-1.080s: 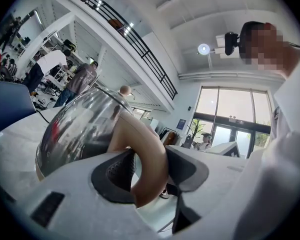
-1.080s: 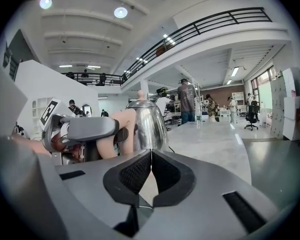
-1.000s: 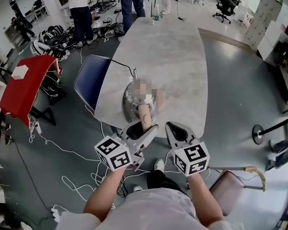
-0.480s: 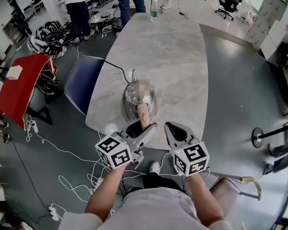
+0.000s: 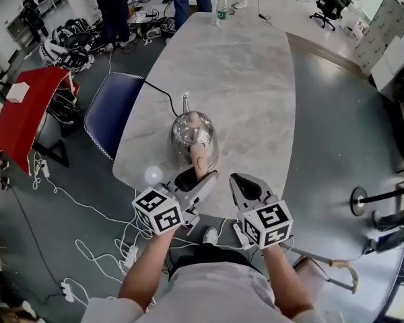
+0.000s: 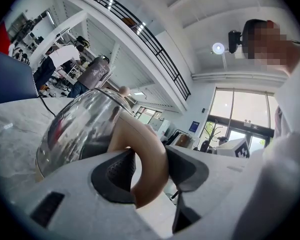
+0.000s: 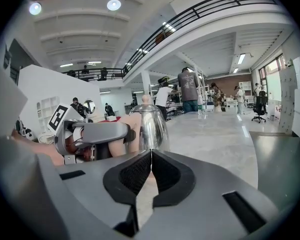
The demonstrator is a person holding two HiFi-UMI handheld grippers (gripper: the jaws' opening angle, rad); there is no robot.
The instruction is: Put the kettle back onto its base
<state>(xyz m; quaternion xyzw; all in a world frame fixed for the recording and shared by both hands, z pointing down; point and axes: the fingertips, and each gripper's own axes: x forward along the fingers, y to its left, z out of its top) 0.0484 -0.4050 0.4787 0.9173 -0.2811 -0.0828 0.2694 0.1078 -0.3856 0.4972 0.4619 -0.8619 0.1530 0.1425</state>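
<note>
kettle (image 5: 192,140): steel, upright on the near end of the desk (image 5: 249,86); I cannot tell if a base lies under it
left hand-held gripper (image 5: 198,176): clamped on the kettle's tan handle (image 6: 147,164), a pad on each side
right hand-held gripper (image 5: 238,180): jaws closed together on nothing, just beside the left one
cable (image 5: 163,94): black, runs over the desk to the kettle's foot
chair (image 5: 108,113): blue, left of the desk

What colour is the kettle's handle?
The kettle's handle is light tan, seen best in the left gripper view.
</note>
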